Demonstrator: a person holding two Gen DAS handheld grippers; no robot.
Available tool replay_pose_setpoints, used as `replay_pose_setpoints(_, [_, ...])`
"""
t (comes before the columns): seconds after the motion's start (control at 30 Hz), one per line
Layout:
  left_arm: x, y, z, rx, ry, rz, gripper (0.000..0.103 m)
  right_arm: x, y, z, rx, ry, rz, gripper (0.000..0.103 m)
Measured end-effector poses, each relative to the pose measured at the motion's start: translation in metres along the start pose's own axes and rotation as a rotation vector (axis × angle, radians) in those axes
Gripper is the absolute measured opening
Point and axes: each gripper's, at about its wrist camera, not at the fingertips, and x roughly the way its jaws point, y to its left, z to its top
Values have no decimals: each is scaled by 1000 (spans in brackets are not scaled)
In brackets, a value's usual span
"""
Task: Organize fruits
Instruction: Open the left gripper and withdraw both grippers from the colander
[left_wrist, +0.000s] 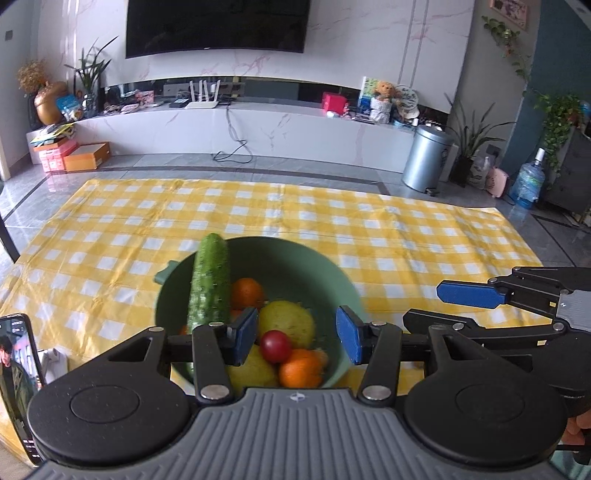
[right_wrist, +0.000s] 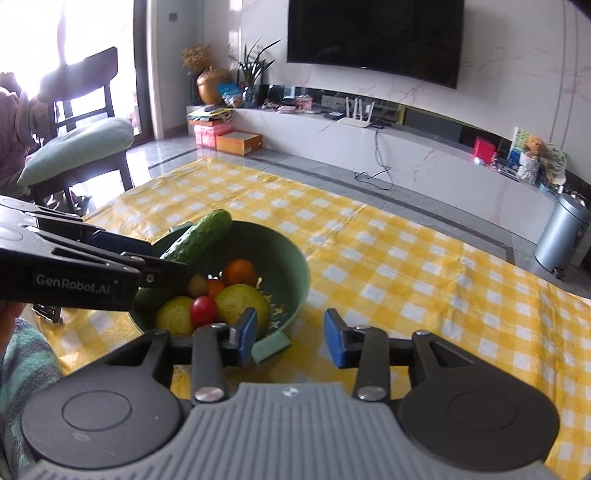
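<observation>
Fruits sit piled in a green bowl (left_wrist: 343, 295) on the yellow checked cloth (left_wrist: 406, 236) — a cucumber (left_wrist: 208, 284) leaning on the rim, yellow pears (left_wrist: 288, 321), oranges (left_wrist: 301, 371) and a small red tomato (left_wrist: 275, 346). Both grippers hover near the bowl: the left gripper (left_wrist: 296, 338) with its jaws spread and empty, the right gripper (right_wrist: 290, 341) parted too, holding nothing.

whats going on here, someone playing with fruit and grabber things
A person holds a two-finger gripper in each hand over a green bowl on a yellow checked cloth. The bowl already holds a cucumber, oranges, yellow fruits and a small red tomato. The left gripper and right gripper are both open and hold nothing.
</observation>
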Motion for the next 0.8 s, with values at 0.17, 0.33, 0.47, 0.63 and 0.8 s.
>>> replay_pose_setpoints(0.17, [-4,-30,-6,54,2,-51,58,-26,-15,-20,49,-11,-29,46])
replay_pose_setpoints(0.33, [-2,-57,-13,105,18,-90,58,-45,-33,-44,102,-7,-70,51])
replay_pose_setpoints(0.47, [1,-75,-20,122,28,-133,58,-55,-50,-63,164,3,-97,51])
replay_pose_setpoints(0.63, [9,-95,-30,118,43,-223,58,-62,-70,-84,249,18,-130,54])
replay_pose_setpoints(0.8, [20,-110,-39,145,71,-243,58,-62,-91,-103,334,46,-190,55])
